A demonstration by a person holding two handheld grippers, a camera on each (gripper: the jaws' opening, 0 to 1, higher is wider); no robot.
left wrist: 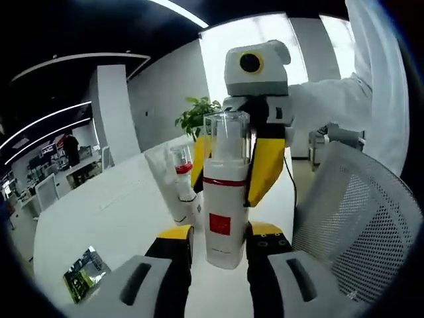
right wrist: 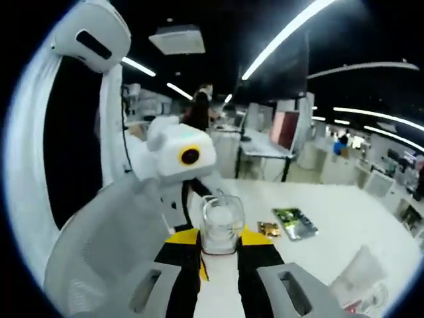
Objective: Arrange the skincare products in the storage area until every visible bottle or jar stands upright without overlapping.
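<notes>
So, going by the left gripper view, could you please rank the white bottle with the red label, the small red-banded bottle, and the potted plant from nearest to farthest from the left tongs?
1. White bottle with the red label: between the left tongs, centre.
2. Small red-banded bottle: just behind, slightly left on the white table.
3. Potted plant: farthest, at the table's far end.
</notes>
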